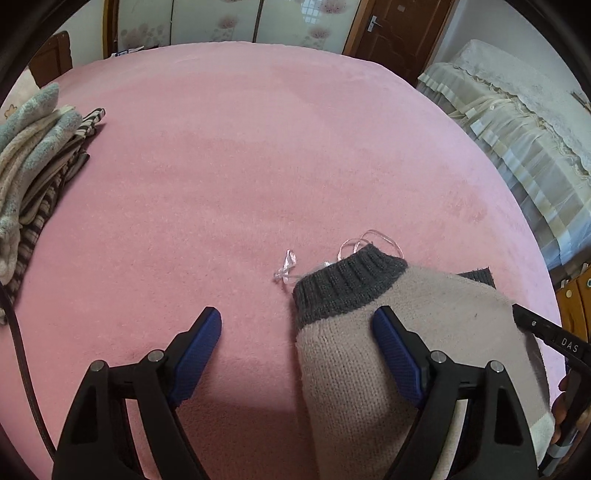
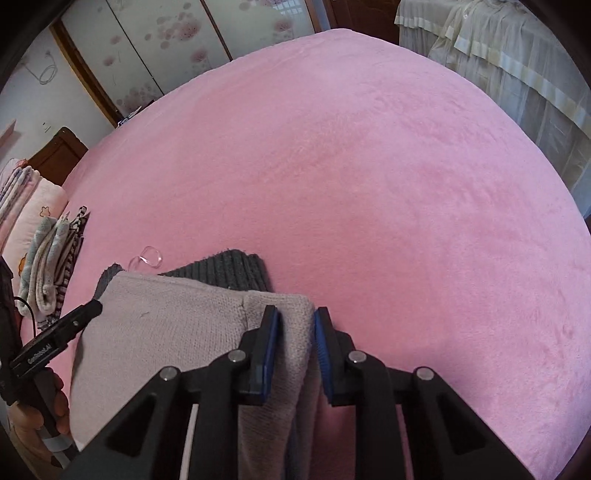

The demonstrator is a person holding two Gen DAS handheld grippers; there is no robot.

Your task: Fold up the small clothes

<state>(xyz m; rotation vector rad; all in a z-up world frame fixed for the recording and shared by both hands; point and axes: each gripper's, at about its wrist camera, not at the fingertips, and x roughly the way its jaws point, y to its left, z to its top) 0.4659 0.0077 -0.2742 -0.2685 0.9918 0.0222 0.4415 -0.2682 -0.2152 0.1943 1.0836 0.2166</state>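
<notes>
A small beige knit sweater [image 1: 436, 332] with a dark grey ribbed collar [image 1: 343, 284] lies on the pink blanket [image 1: 240, 166]. My left gripper [image 1: 295, 332] is open and empty; its right finger rests over the sweater's left side, its left finger over bare blanket. In the right wrist view my right gripper [image 2: 295, 325] is shut on a folded edge of the sweater [image 2: 162, 325], with fabric bunched between the pads. A grey ribbed part [image 2: 229, 266] shows behind the fold. A clear ribbon [image 1: 288, 266] lies by the collar.
A stack of folded clothes [image 1: 33, 166] sits at the blanket's left edge, also in the right wrist view [image 2: 51, 254]. A covered sofa [image 1: 517, 129] stands to the right. A wooden door [image 1: 399, 29] and sliding panels are behind.
</notes>
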